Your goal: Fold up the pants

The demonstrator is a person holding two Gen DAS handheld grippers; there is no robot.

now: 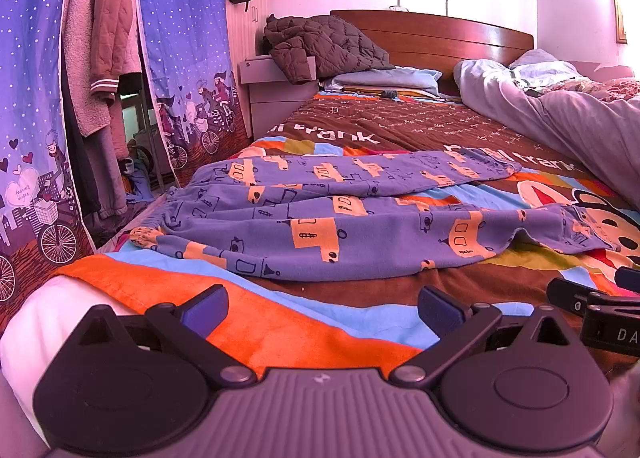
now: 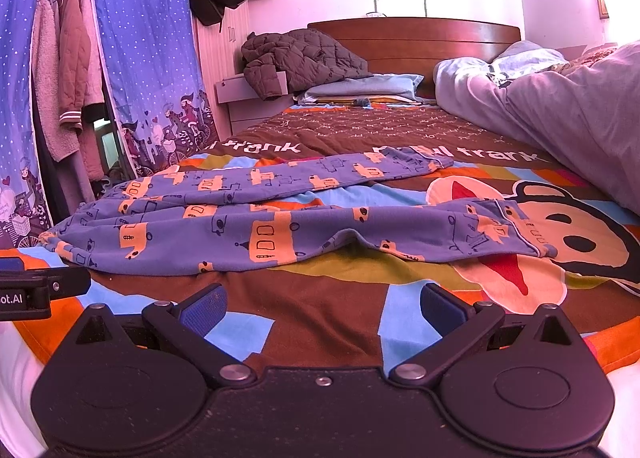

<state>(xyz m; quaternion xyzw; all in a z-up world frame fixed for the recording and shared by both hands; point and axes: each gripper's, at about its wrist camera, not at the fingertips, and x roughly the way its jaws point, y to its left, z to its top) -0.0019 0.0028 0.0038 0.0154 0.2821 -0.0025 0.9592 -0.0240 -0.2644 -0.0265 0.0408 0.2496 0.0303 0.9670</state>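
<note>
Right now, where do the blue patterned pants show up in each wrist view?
Left wrist: pants spread across the picture's middle, waistband at left.
Right wrist: pants across the middle, reaching further left.
Shared landmark: brown quilted jacket beside the headboard.

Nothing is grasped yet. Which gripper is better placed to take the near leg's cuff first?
Probably the right gripper. It is open, and the cuff of the pants lies to its right front. From the left gripper, also open, the cuff lies far across.

Pants (image 1: 352, 214): blue, orange bus print. Bedspread (image 2: 320, 322): brown, orange, blue blocks, cartoon monkey. Curtain (image 1: 184, 38): blue, white dots. Headboard (image 2: 420, 38): reddish brown.
</note>
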